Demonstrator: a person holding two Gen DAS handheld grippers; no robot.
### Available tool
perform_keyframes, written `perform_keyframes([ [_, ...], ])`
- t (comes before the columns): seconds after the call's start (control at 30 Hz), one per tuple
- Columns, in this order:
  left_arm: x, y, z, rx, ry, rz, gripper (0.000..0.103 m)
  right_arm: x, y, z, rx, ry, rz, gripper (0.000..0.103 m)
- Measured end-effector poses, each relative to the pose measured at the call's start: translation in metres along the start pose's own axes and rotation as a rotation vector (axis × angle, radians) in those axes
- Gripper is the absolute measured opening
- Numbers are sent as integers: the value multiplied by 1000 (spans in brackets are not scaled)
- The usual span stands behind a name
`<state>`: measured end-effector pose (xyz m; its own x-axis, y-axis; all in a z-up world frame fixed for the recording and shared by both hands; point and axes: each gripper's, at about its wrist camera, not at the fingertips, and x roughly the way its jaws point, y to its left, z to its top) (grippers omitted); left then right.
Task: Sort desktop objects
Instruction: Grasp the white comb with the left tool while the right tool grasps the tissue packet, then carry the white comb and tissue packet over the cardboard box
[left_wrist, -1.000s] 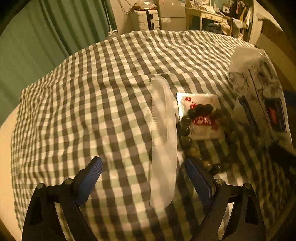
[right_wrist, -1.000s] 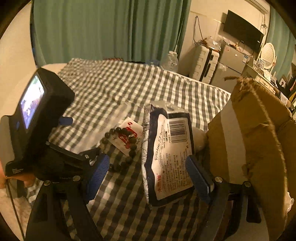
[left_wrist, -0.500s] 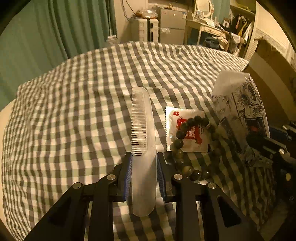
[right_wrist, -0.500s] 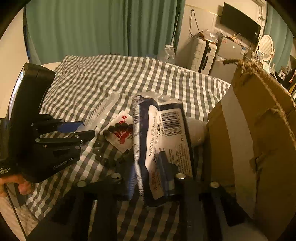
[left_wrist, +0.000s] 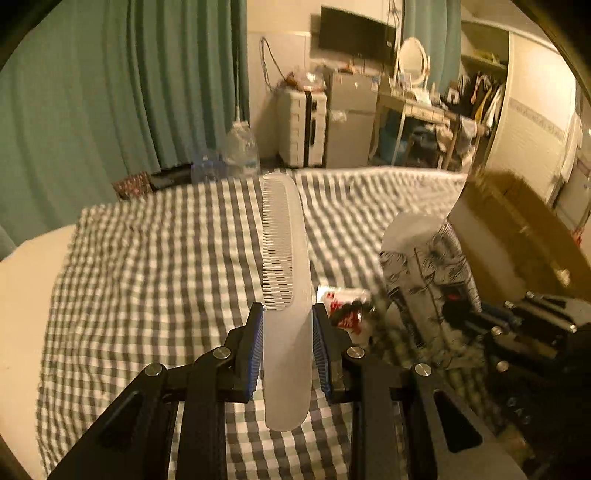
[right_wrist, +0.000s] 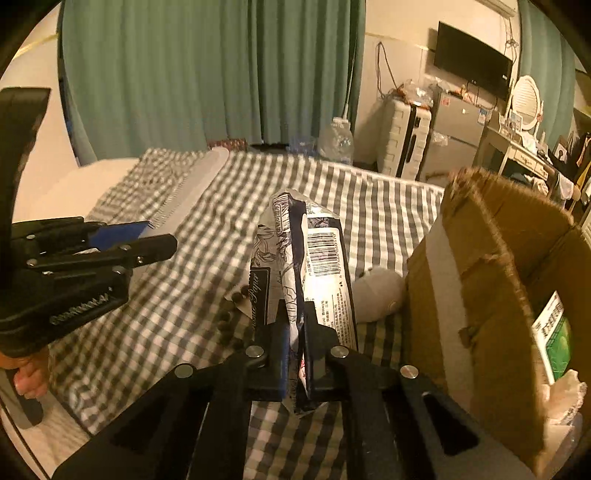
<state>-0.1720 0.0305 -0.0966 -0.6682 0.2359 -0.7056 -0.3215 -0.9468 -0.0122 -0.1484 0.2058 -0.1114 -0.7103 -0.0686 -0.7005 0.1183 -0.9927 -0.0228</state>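
A long translucent white comb (left_wrist: 284, 258) sticks forward out of my left gripper (left_wrist: 287, 317), which is shut on its handle and holds it above the checked cloth (left_wrist: 155, 288). The comb (right_wrist: 195, 188) and the left gripper (right_wrist: 147, 236) also show at the left of the right wrist view. My right gripper (right_wrist: 297, 325) is shut on the lower edge of a black-and-white tissue pack (right_wrist: 314, 251), which stands on edge with its barcode facing right. From the left wrist view the same pack (left_wrist: 428, 266) is at the right.
An open cardboard box (right_wrist: 480, 277) stands close on the right with a green packet (right_wrist: 554, 332) inside. A dark bead bracelet (right_wrist: 229, 317), a red-and-white sachet (left_wrist: 343, 306) and a white rounded object (right_wrist: 380, 291) lie on the cloth. A person's fingers (right_wrist: 29, 373) show at the lower left.
Both grippers went from wide open to shut. The left one closed on the comb and lifted it off the cloth. The right one pinched the tissue pack and tipped it up on edge.
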Motion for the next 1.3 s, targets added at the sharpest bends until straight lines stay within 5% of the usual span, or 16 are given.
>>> perform_keyframes([
  [0.83,-178,-16,39,-38,-408,11,25,-204,3,25,28,-412,-5,5],
  [1.3,-212,-80,53,43,-430,-48,25,-278,-47,13,65,-503,-51,5],
])
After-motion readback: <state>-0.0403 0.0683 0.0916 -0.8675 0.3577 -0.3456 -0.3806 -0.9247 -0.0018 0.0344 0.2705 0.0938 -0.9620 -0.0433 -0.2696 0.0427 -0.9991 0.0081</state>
